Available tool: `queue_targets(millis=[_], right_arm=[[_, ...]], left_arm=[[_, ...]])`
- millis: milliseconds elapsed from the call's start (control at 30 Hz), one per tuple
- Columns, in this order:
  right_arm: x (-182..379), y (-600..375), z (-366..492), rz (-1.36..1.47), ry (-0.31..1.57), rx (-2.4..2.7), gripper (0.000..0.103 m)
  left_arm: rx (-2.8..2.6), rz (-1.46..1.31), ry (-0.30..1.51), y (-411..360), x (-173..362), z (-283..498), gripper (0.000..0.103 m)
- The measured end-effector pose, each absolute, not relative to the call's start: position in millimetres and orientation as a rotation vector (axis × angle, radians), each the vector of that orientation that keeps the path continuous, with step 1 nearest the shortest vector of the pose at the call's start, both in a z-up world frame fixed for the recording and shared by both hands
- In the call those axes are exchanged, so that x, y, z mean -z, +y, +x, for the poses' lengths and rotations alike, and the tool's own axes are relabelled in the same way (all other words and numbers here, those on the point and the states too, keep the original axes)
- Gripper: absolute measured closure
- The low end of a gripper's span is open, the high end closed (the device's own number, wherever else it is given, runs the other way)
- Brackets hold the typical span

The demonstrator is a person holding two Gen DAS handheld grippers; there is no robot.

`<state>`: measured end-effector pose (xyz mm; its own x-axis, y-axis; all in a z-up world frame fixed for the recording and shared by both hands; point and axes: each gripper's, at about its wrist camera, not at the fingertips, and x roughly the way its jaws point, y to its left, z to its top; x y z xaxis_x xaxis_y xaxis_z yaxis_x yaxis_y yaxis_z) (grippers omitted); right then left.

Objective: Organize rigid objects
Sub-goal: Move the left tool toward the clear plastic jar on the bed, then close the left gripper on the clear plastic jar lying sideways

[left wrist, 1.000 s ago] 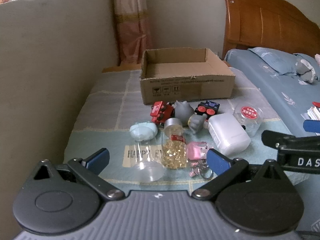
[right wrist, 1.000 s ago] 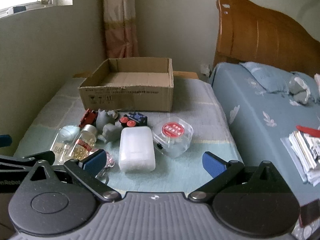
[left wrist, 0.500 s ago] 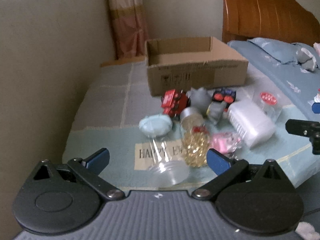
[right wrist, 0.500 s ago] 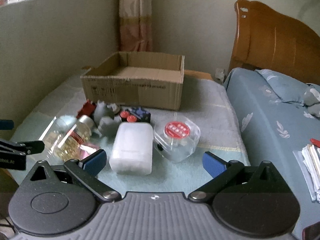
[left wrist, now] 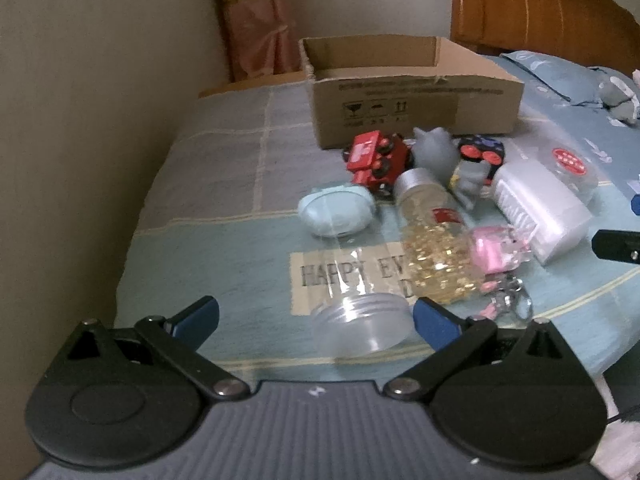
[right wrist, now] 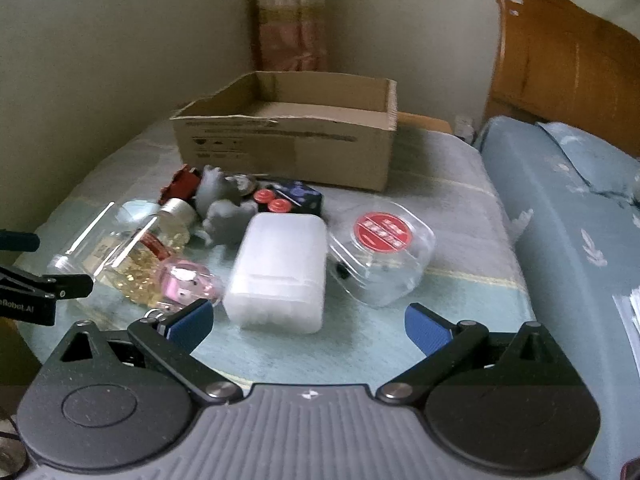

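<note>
Left gripper (left wrist: pixel 314 322) open, empty, near clear jar (left wrist: pixel 362 304) before box (left wrist: pixel 412 92). Likely light, slippery: pinch its ribbed neck.

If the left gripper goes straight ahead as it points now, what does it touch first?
Most likely the empty clear jar, lying on its side between the open fingers of the left gripper, its mouth toward the camera. Depth is uncertain, but nothing shows nearer.
</note>
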<state>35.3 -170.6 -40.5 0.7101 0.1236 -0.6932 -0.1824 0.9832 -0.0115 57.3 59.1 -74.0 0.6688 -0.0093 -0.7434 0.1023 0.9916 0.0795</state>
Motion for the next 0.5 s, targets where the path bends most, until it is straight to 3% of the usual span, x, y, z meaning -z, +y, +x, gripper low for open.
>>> queue_targets(millis=[500], right_arm=[[52.1, -151.3, 52.3, -0.123, 0.809, -0.223, 0.000]], left_arm=[[-0.119, 0.079, 0.878, 108.2, 83.4, 68.2, 0.001]])
